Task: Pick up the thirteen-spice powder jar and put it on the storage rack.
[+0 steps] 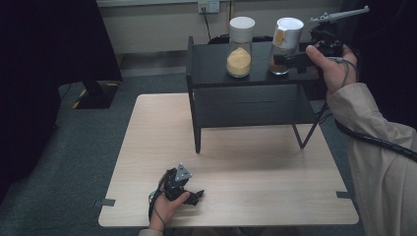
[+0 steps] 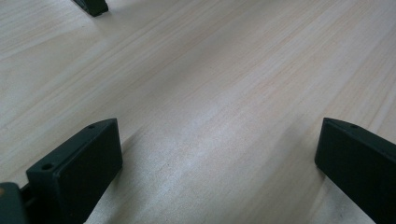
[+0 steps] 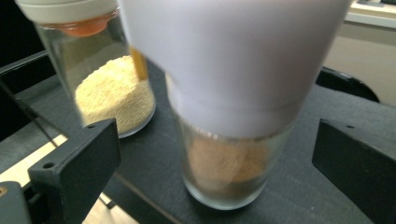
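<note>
Both jaws of the right tool (image 3: 219,158) stand wide apart, flanking the brown-powder jar (image 3: 229,172), gripping nothing.

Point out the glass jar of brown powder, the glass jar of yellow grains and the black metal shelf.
Glass jar of brown powder (image 3: 224,172): right gripper view, its glass lower body.
Glass jar of yellow grains (image 1: 239,61): high view, its filled lower half.
Black metal shelf (image 1: 211,61): high view, bare top surface.

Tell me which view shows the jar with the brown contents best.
The right gripper view: the brown-filled jar stands close up between the open jaws of the right hand-held gripper, glass and white lid plain, though blurred. The high view shows it whole but small on the black shelf, beside the yellow-filled jar. The left gripper view looks at the table.
</note>
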Demonstrator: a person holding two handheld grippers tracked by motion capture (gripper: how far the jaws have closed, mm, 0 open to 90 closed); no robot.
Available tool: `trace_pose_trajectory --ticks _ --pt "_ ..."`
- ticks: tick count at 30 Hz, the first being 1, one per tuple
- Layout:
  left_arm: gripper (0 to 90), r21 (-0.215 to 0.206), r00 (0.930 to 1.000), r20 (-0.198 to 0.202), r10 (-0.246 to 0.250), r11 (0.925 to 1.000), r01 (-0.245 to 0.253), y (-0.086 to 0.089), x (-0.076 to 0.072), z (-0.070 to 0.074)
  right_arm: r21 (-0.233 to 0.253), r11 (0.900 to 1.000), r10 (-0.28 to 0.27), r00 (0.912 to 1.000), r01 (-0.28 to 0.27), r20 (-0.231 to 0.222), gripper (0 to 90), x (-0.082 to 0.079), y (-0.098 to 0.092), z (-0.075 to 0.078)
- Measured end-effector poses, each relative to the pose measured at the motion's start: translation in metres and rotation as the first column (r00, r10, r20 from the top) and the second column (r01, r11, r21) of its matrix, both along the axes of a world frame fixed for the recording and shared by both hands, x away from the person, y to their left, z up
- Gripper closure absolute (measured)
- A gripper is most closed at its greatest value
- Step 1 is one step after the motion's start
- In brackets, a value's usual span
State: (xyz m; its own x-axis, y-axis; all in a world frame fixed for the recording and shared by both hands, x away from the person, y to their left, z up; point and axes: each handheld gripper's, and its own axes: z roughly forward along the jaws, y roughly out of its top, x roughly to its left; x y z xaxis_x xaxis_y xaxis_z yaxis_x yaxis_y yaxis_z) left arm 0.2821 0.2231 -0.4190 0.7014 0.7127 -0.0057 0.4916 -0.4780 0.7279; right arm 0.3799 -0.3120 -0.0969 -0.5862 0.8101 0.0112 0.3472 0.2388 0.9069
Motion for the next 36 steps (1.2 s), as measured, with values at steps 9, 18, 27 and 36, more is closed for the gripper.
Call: trace_pose_trajectory --ticks 9,18,27,36 --pt "0.0 0.0 1.0 0.0 0.0 1.0 0.0 0.0 0.0 0.0 0.02 1.0 0.015 0.9998 -0.015 -0.01 0.0 -0.008 -0.006 -0.012" --pt "0.0 0.0 1.0 0.0 0.0 1.0 0.0 0.0 0.0 0.0 0.019 0.999 0.041 0.9989 -0.041 -0.023 0.0 -0.015 -0.008 -0.025" --pt "0.0 -0.001 1.0 0.001 0.0 1.0 0.0 0.0 0.0 0.0 0.038 0.997 0.063 0.9978 -0.063 -0.018 0.1 -0.027 -0.011 -0.039" --pt "0.0 -0.001 1.0 0.0 0.001 1.0 -0.001 0.0 0.0 0.0 0.039 0.995 0.089 0.9959 -0.088 -0.018 0.1 -0.038 -0.015 -0.057"
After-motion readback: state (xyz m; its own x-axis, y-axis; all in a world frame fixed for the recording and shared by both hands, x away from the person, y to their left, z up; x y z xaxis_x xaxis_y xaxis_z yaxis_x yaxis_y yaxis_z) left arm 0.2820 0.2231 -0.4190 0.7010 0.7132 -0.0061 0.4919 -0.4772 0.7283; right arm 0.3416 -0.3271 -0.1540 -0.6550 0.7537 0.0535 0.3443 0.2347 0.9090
